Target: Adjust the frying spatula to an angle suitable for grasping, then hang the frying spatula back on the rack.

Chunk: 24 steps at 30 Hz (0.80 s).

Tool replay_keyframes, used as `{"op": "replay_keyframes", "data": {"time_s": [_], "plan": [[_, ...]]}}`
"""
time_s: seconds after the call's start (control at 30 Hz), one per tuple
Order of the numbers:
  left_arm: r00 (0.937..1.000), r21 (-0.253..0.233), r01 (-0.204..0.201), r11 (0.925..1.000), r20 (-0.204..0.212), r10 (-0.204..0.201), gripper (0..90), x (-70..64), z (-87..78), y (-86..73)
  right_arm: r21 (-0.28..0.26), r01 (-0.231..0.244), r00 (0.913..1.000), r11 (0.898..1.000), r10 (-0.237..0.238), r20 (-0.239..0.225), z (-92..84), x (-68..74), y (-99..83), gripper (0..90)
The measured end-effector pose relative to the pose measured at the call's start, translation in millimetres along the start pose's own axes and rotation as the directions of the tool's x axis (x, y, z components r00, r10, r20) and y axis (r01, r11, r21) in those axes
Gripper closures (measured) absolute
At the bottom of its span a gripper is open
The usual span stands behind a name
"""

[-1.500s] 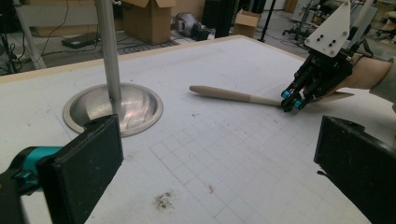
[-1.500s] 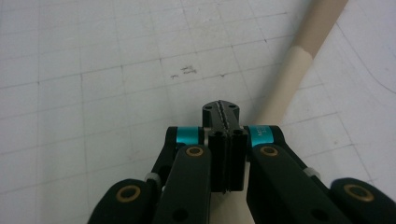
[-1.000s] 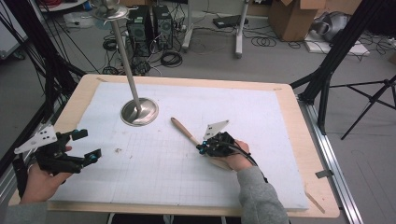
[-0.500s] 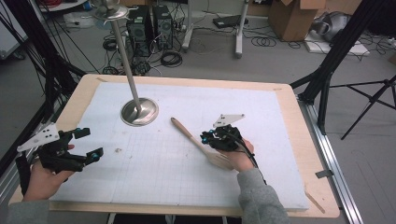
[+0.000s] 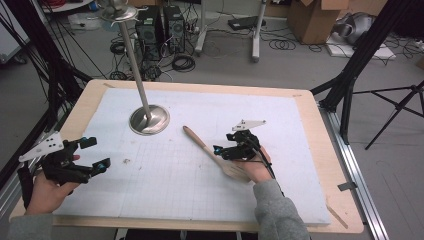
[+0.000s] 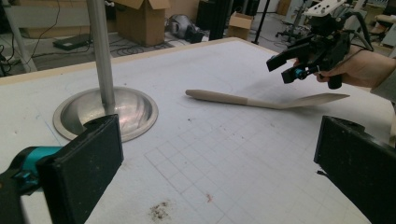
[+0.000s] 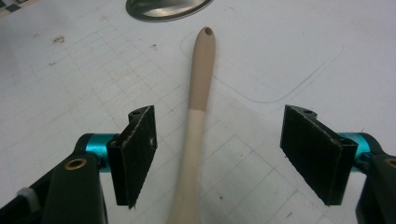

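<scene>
The right gripper (image 7: 219,154) has just been opening; the wooden spatula (image 7: 198,112) lies untouched between its spread jaws. The left gripper (image 6: 219,172) hangs released near the table's (image 5: 320,115) left edge.

1. A beige spatula (image 5: 210,152) lies flat on the white gridded mat, free of any grip.
2. Its darker handle tip, pierced by a small hole, points toward the steel stand base (image 5: 149,120).
3. Its flat blade end lies near the table's front edge.

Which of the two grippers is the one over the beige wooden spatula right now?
The right gripper: its open jaws straddle the beige wooden spatula lying on the white mat. The left gripper sits apart, near the table's left edge.
</scene>
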State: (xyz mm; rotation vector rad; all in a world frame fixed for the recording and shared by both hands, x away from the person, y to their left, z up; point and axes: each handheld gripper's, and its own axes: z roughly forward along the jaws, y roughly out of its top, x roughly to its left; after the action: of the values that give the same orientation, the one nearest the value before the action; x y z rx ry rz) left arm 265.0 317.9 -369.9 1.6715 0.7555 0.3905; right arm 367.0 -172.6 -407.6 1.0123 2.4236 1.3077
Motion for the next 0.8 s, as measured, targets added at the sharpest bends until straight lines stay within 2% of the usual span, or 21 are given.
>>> {"op": "replay_keyframes", "data": {"time_s": [0.1, 0.5, 0.57, 0.8], "plan": [[1.0, -0.003, -0.001, 1.0, -0.004, 0.001, 1.8, -0.2, -2.0, 0.1, 0.023, 0.009, 1.0, 1.0, -0.009, -0.001, 3.2, -1.0, -0.9, 22.2], [0.9998, 0.002, 0.004, 1.0, -0.02, -0.004, 1.8, -0.4, -6.9, -2.7, 0.108, 0.004, 0.9999, 0.994, -0.002, -0.017, 21.2, -1.4, -0.8, 22.1], [0.9998, 0.001, 0.001, 1.0, -0.021, -0.001, 1.8, -1.4, -7.7, -2.5, 0.113, 0.009, 0.9999, 0.994, -0.008, -0.014, 22.7, -1.8, -1.0, 22.1], [0.9997, 0.004, 0.005, 1.0, -0.023, -0.005, 1.8, -0.1, -8.1, -3.8, 0.127, -0.017, 0.9998, 0.992, 0.018, -0.01, 25.5, -3.9, -0.3, 22.3]]}}
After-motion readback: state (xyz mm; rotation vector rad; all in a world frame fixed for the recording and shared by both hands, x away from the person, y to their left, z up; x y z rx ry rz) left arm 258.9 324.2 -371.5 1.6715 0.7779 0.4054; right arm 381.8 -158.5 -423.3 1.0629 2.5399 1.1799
